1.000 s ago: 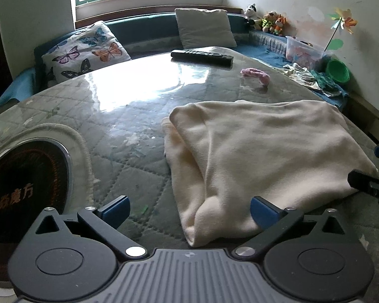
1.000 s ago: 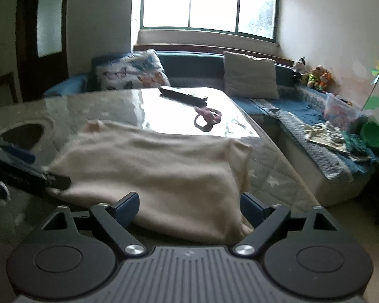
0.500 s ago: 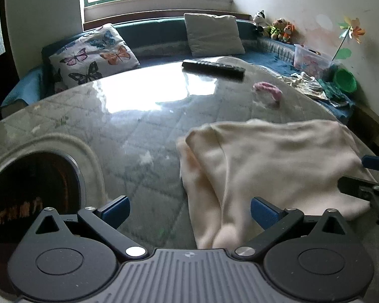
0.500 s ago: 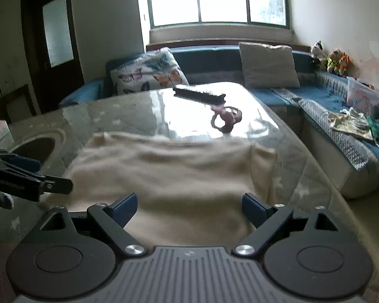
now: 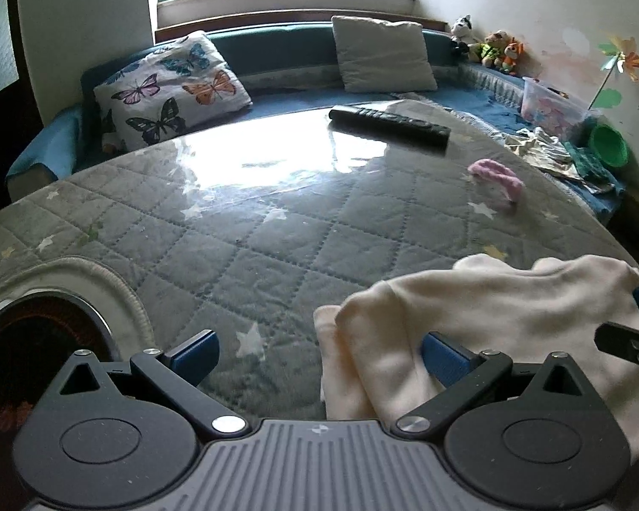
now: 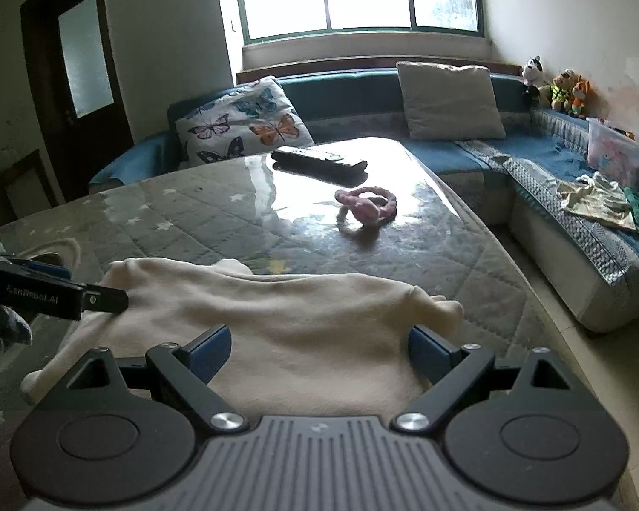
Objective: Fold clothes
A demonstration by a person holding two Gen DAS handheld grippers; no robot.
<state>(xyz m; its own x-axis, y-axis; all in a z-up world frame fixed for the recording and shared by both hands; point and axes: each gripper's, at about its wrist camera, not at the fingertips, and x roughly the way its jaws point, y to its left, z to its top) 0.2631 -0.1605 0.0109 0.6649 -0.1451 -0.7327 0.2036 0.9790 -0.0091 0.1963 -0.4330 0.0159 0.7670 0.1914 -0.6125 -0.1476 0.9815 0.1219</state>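
Near table (image 5: 277,234) front edge: cream garment (image 6: 302,332) | both tools (image 5: 319,355) (image 6: 319,351) agape, gripping nothing

Table: you have a quilted grey star-print top (image 5: 277,247) under glossy clear cover.
Far end: black remote control (image 5: 390,121).
Centre right: pink headband (image 6: 368,208).
Near edge: cream garment (image 6: 302,332).
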